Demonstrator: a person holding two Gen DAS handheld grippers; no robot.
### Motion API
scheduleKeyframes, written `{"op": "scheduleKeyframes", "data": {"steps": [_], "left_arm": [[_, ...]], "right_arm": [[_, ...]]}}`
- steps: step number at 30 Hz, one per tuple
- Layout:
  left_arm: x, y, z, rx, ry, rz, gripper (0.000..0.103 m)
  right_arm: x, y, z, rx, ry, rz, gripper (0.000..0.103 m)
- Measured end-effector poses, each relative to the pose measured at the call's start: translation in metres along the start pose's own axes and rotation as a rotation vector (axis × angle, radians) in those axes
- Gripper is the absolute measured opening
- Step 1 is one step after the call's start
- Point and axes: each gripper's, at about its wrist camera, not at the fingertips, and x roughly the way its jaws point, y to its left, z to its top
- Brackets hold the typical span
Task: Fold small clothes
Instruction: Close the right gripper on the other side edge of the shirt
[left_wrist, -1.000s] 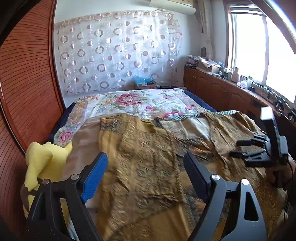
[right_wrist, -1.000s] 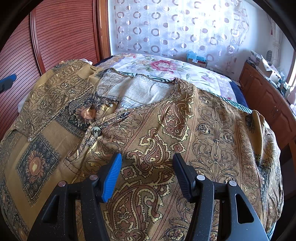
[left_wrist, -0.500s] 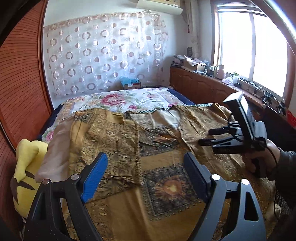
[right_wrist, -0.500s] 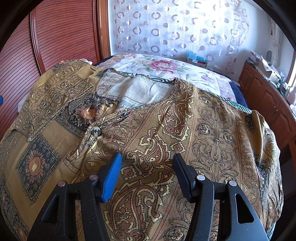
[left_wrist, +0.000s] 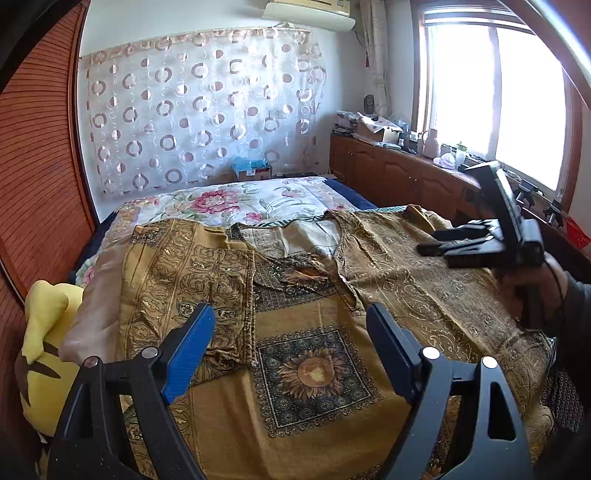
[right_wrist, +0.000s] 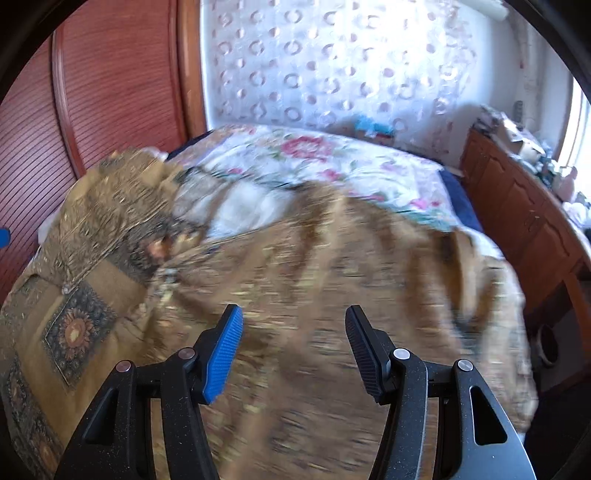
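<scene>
A mustard-gold paisley-printed cotton shirt (left_wrist: 314, 332) lies spread flat, front up, across a bed with a white floral quilt (left_wrist: 236, 199); one sleeve is folded inward over its left part. The left gripper (left_wrist: 291, 347), black with one blue-padded finger, hovers above the shirt's lower front, jaws wide apart and empty. The right gripper (right_wrist: 293, 347), carried in the person's right hand (left_wrist: 535, 291), hangs over the shirt's right side, jaws parted with nothing between them; that view is motion-blurred. A yellow plush toy (left_wrist: 48, 332) rests at the bed's left edge.
</scene>
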Motion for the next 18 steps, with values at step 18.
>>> {"op": "scheduleKeyframes", "data": {"steps": [18], "left_arm": [[0.015, -0.004, -0.005, -0.019, 0.042, -0.01, 0.085]], "right_arm": [[-0.011, -0.192, -0.08, 0.351, 0.118, -0.143, 0.06]]}}
